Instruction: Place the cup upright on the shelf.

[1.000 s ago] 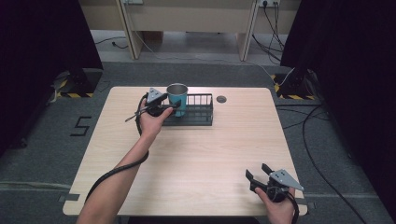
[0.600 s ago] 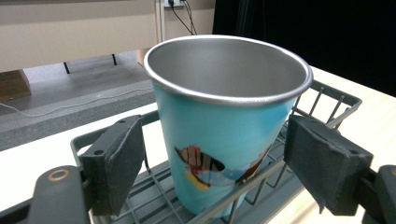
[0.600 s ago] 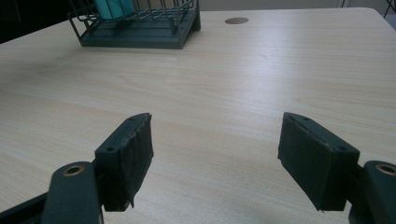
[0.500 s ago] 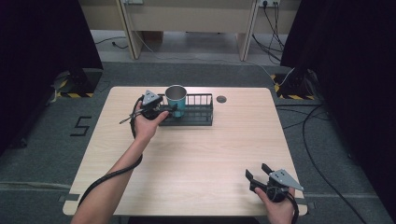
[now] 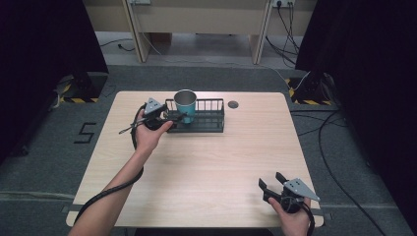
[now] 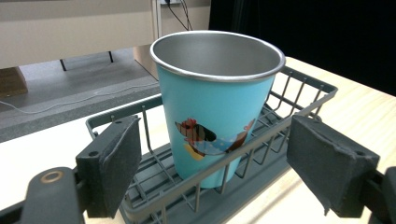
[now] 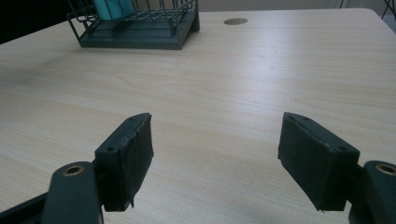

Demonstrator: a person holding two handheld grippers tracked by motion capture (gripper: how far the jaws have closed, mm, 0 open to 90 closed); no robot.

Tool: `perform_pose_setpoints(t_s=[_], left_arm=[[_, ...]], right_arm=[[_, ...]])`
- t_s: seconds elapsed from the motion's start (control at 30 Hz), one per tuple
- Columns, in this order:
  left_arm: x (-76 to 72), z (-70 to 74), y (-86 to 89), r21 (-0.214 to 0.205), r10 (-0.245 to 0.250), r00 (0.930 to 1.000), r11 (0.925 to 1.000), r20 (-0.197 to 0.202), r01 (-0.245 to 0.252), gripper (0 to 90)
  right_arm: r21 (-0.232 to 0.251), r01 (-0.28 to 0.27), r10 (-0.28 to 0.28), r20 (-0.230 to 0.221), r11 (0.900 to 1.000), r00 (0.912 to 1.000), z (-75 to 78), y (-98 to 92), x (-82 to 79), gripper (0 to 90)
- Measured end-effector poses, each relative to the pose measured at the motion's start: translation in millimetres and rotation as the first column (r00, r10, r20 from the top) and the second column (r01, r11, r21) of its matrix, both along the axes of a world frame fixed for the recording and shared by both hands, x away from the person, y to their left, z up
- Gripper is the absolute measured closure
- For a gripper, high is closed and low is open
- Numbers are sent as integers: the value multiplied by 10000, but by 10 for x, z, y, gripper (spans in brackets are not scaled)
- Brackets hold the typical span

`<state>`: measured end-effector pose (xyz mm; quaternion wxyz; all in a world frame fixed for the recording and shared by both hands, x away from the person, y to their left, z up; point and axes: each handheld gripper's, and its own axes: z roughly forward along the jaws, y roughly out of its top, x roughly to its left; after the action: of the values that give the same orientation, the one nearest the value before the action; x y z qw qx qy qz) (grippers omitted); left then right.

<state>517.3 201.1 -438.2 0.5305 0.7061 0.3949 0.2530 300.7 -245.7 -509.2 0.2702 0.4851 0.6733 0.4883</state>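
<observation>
While the blue cup (image 6: 215,107) stood in the wire rack (image 6: 299,95) near the tabletop's (image 5: 206,162) far edge, both grippers, left (image 6: 219,172) and right (image 7: 215,156), gaped wide, holding nothing.

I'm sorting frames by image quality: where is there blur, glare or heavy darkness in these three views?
High view: soft overall, both sides black behind the table. Left gripper view: cup sharp, with a soft sheen inside it; the near jaw pads look slightly soft. Right gripper view: tabletop evenly lit with mild sheen, the far rack a little soft.
</observation>
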Motion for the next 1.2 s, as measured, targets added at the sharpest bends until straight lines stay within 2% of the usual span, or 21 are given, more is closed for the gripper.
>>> perform_pose_setpoints(t_s=[0.27, 0.67, 1.2], left_arm=[[-109, 19, 95, -17, -42, 9999, 10000, -98, 42, 168], [-309, 19, 209, 92, -189, 9998, 9998, -23, 189, 167], [-566, -8, 363, 12, -221, 9998, 9998, 18, 221, 168]], right_arm=[[-16, 25, -25, 26, 10000, 10000, 5, -2, -6, 269], [-16, 40, -40, 17, 10000, 10000, 5, -2, -8, 269], [-14, 52, -52, 10, 10000, 10000, 7, -2, -9, 269]])
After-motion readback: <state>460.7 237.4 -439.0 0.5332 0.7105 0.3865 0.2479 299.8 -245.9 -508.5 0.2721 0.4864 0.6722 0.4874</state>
